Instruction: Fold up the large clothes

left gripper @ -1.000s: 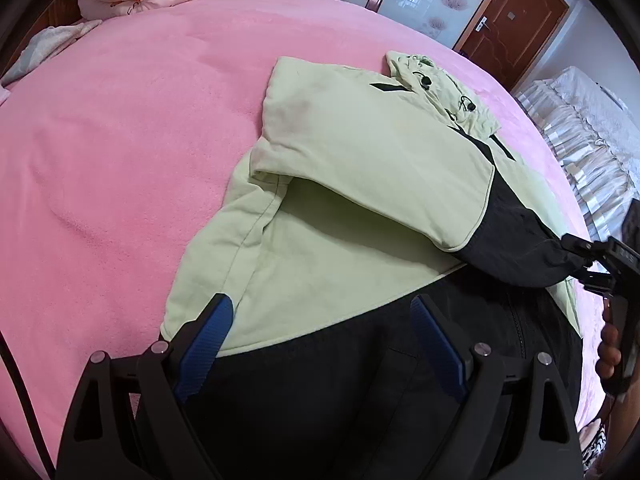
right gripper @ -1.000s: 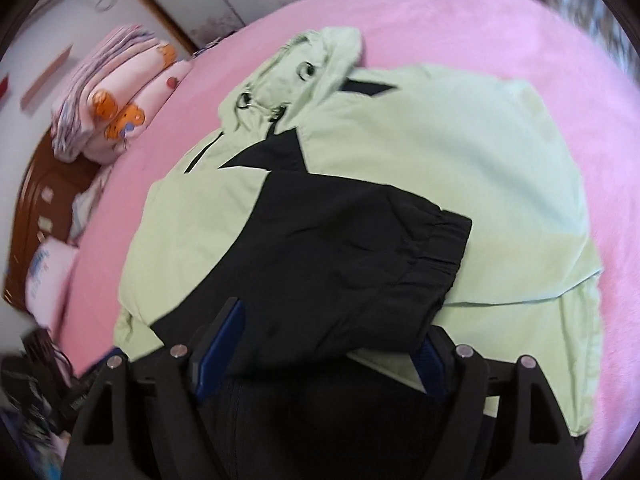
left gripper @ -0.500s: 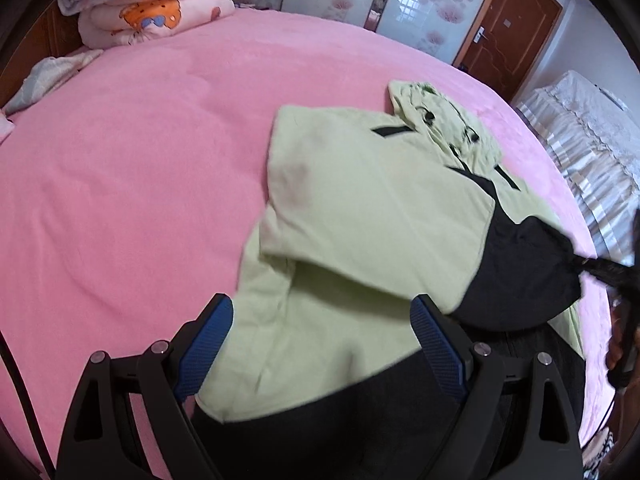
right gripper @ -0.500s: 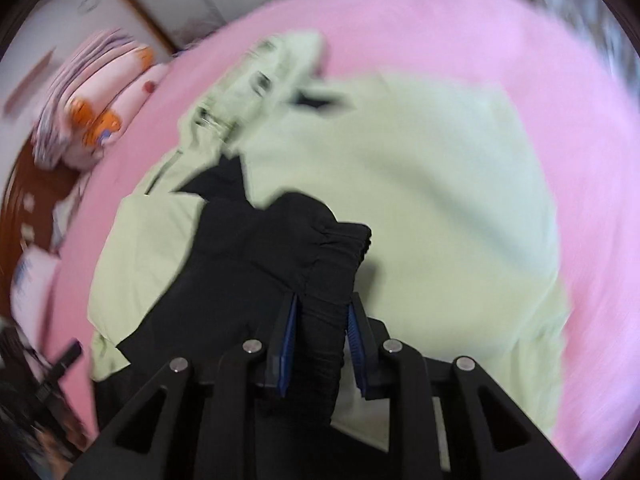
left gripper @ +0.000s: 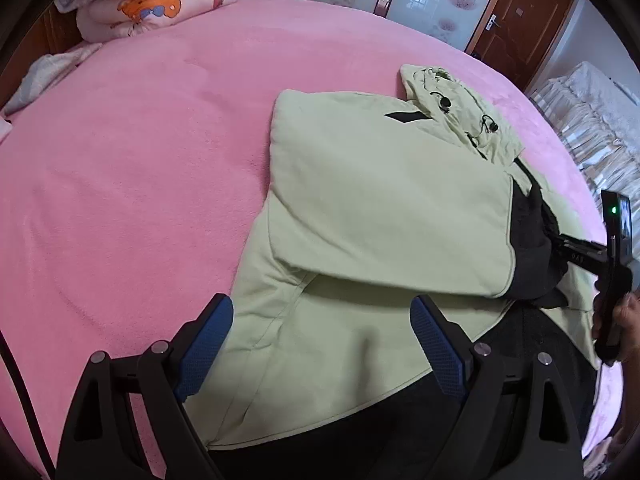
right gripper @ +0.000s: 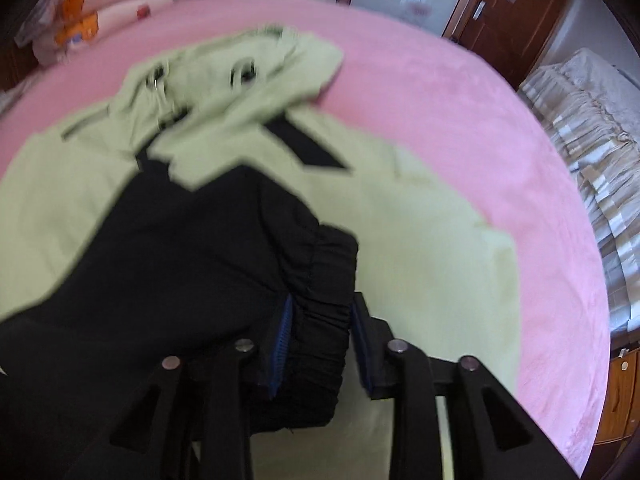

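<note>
Swung toward the frame's centre since a second ago, the right hand-held gripper [right gripper: 320, 320] holds the black elastic cuff [right gripper: 324, 280], its jaws just reopening slightly. Left hand-held gripper [left gripper: 322, 330] hangs wide, empty, over the green jacket [left gripper: 380, 208] on the pink bed [left gripper: 140, 160].

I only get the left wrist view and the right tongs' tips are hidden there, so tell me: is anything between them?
Observer: Yes, the cuff of the black sleeve sits between the right tongs.
Operator: Gripped tight?
Observer: The tongs have just been opening, but the cuff fills the gap and touches both pads.
Operator: Where does the sleeve run?
Observer: Leftwards across the green jacket, below the hood.
</note>
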`<act>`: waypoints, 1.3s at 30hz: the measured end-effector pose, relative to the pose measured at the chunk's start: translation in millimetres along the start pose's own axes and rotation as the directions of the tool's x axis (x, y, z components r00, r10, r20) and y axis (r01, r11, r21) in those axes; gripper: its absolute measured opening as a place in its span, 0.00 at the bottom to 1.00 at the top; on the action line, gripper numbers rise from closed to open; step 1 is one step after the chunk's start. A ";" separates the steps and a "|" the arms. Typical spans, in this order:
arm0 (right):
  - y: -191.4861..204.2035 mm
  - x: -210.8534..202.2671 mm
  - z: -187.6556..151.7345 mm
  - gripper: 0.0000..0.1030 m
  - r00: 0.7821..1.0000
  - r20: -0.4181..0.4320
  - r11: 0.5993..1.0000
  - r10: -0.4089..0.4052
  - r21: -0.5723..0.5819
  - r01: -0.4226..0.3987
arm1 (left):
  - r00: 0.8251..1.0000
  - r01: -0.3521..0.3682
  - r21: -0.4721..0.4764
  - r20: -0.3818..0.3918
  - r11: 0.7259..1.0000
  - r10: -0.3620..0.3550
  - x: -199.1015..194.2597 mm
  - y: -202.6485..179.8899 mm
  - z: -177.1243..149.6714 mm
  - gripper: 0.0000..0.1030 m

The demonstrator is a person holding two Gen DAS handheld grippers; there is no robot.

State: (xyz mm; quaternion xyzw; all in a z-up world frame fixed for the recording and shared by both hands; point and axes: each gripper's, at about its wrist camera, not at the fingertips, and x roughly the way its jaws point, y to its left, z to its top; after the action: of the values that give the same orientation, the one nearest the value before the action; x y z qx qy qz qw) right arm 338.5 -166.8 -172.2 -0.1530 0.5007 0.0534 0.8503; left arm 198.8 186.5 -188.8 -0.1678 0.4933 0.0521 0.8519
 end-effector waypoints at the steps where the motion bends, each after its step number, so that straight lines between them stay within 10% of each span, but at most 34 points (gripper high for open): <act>1: -3.3 -4.9 -3.2 0.53 1.000 0.010 1.000 0.011 0.021 -0.011 | 1.000 0.021 -0.005 -0.002 1.000 -0.021 -0.5 1.6 3.4 0.87; 6: -30.0 -24.2 -13.2 0.70 0.974 0.037 0.961 0.224 0.156 -0.227 | 0.979 0.192 -0.056 -0.064 0.980 -0.195 14.3 14.2 44.4 0.87; 18: -52.5 -2.8 -12.5 0.70 0.937 0.044 0.882 0.347 0.323 -0.342 | 0.958 0.173 -0.132 -0.209 0.976 -0.198 123.4 39.5 127.7 0.84; 19: -51.3 0.1 -10.9 0.70 0.938 0.038 0.883 0.345 0.324 -0.339 | 0.963 0.166 -0.119 -0.196 0.979 -0.187 124.1 36.8 127.6 0.67; 20: -48.9 2.5 -9.2 0.70 0.939 0.037 0.886 0.342 0.321 -0.336 | 0.970 0.160 -0.090 -0.171 0.983 -0.173 121.8 33.0 127.5 0.27; 23: -38.0 1.9 -4.3 0.70 0.942 0.052 0.899 0.331 0.286 -0.331 | 0.982 0.126 -0.087 -0.133 0.988 -0.137 113.7 35.3 130.8 0.07; 26: -19.8 -10.0 1.9 0.19 0.959 0.100 0.938 0.266 0.204 -0.281 | 0.998 0.062 -0.032 -0.026 0.998 -0.063 93.8 37.6 131.9 0.06; 31: -15.3 17.3 -0.8 0.01 0.995 0.027 0.973 0.095 0.208 -0.099 | 0.998 -0.001 -0.050 -0.057 0.999 -0.002 113.2 52.6 127.4 0.09; 36: -29.1 0.5 -6.5 0.07 0.987 0.054 0.952 0.149 0.263 -0.158 | 0.996 -0.074 -0.021 -0.044 0.997 0.073 102.7 44.8 129.3 0.35; 38: -32.8 -7.1 -6.5 0.24 0.980 0.070 0.944 0.185 0.264 -0.198 | 0.996 -0.089 -0.005 0.013 0.996 0.089 86.2 37.5 131.3 0.42; 39: -36.0 -8.5 -5.8 0.51 0.974 0.075 0.936 0.213 0.272 -0.225 | 0.995 -0.088 -0.004 0.041 0.996 0.088 78.3 35.6 132.8 0.43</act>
State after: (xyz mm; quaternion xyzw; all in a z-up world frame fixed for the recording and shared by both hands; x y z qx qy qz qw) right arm 338.3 -202.2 -160.0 0.0261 0.4982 0.0802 0.8629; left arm 338.8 258.6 -203.6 -0.1458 0.4827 0.0937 0.8585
